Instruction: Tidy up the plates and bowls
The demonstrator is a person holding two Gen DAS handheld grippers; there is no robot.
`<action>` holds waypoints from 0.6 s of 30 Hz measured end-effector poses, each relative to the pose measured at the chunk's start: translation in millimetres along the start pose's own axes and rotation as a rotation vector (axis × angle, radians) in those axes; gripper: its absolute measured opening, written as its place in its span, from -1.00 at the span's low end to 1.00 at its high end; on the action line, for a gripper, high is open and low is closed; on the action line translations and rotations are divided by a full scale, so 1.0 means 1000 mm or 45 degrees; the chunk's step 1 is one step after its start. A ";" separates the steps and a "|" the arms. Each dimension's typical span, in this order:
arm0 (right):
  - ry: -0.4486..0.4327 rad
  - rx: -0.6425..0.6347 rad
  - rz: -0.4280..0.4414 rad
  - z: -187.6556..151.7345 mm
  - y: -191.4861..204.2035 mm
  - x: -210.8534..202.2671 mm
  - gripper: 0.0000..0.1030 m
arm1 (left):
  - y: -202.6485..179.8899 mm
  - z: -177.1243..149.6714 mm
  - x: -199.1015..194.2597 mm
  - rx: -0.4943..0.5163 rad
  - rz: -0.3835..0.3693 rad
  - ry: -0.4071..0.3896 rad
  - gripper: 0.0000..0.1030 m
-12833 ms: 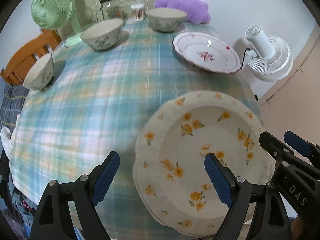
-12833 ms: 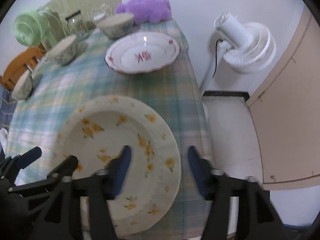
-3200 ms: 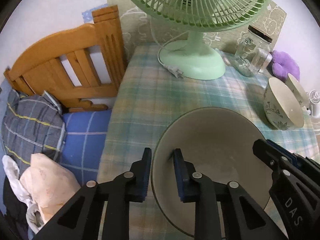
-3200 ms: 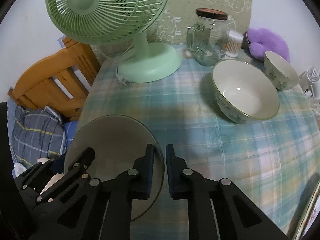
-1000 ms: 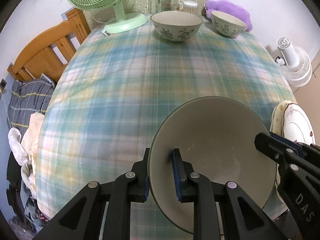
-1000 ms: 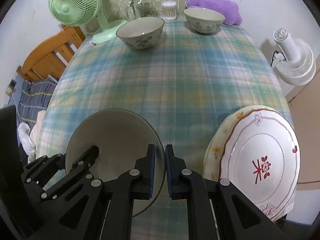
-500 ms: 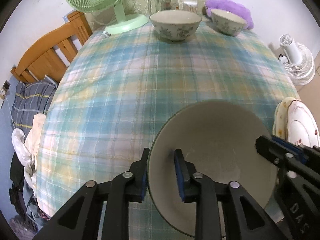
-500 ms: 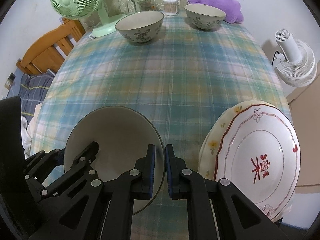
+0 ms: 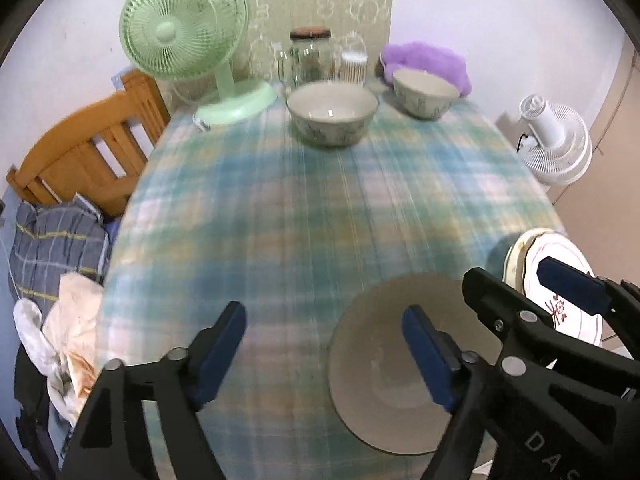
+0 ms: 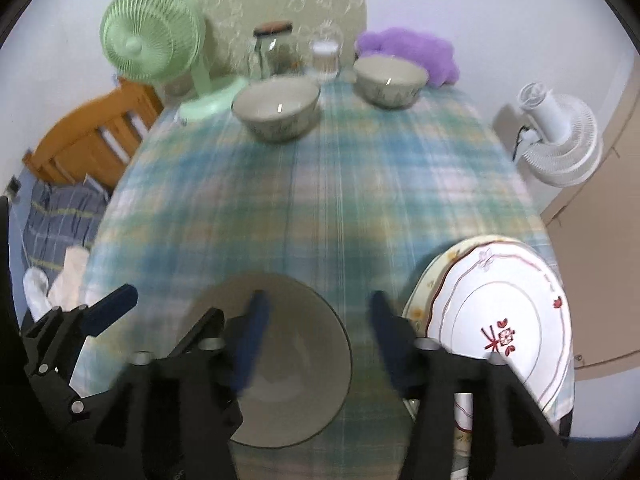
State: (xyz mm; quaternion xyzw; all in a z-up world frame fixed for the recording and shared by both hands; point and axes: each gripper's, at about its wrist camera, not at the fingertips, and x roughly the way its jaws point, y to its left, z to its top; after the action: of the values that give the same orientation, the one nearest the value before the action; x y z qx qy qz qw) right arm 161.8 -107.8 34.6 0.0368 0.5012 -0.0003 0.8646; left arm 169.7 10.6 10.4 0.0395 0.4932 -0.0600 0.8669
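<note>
Both wrist views down over table (image 9: 320, 216)

green fan (image 9: 182, 36), glass jar (image 9: 310, 56), white fan (image 9: 554, 148)

The right gripper (image 10: 316, 332), jaws just opened, hangs over a bowl (image 10: 288, 376) on the table (image 10: 320, 200); blurred fingers (image 10: 386, 328) seem clear of its rim. Stacked plates (image 10: 508, 320) sit just beside it.

light: dim, soft, even | blur: motion-smeared plaid-clothed worktop (image 9: 320, 208) | glare: specks inside far bowls | edges: fisheye-bent, black corners
</note>
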 end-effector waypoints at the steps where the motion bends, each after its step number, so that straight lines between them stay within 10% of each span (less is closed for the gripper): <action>1: -0.014 0.003 -0.005 0.004 0.004 -0.004 0.29 | 0.003 0.005 -0.004 0.009 -0.004 -0.016 0.69; 18: -0.202 0.000 -0.037 0.079 0.020 -0.019 0.59 | 0.022 0.074 -0.013 -0.058 0.008 -0.175 0.70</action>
State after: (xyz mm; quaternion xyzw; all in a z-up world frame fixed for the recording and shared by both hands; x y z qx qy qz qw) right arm 221.9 -93.3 91.5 0.0292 0.4317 -0.0158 0.9014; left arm 229.6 24.1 60.0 0.0171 0.4335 -0.0486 0.8997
